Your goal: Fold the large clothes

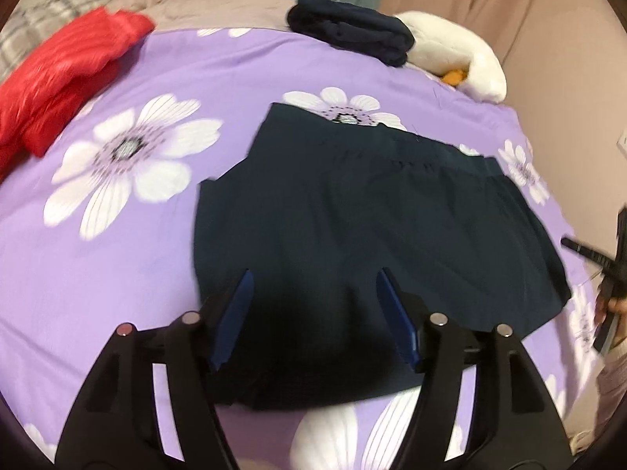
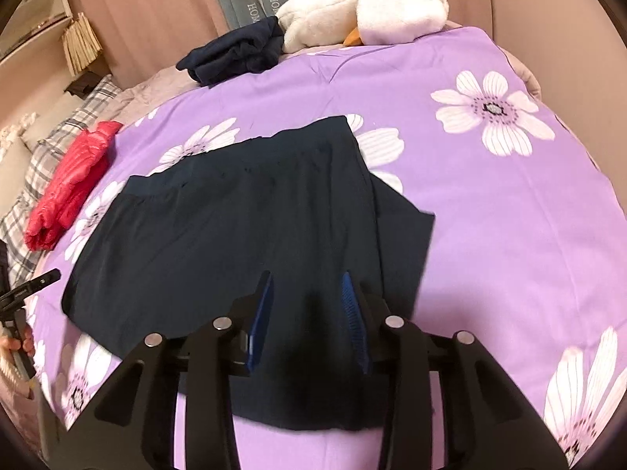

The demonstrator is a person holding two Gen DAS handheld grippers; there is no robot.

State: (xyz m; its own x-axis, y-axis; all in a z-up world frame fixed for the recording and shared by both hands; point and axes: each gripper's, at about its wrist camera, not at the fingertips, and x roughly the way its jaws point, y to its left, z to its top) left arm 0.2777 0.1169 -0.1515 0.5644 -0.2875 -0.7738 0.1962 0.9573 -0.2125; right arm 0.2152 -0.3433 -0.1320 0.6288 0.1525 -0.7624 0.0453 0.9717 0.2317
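Pointing steeply down at the bed, the left gripper [image 1: 313,274] hangs over the near edge of a dark navy folded garment with a gathered waistband [image 1: 352,203], which lies flat in the middle of a purple bedspread printed with large white flowers [image 1: 117,266]. Its blue-padded fingers [image 1: 239,313] stand apart with only cloth below them, clamped on nothing. The right gripper [image 2: 307,278] is tilted down likewise over the same garment's near hem [image 2: 235,235], its jaws parted more narrowly and also empty; whether the tips touch the fabric cannot be told. At the edge of each wrist view the other tool shows, with a hand [image 2: 19,342] around its handle. Well apart from the garment lie a shiny red puffy jacket [image 1: 66,74], a bundled dark navy cloth [image 1: 352,31] and, touching it, a white plush toy with an orange beak [image 2: 360,8].
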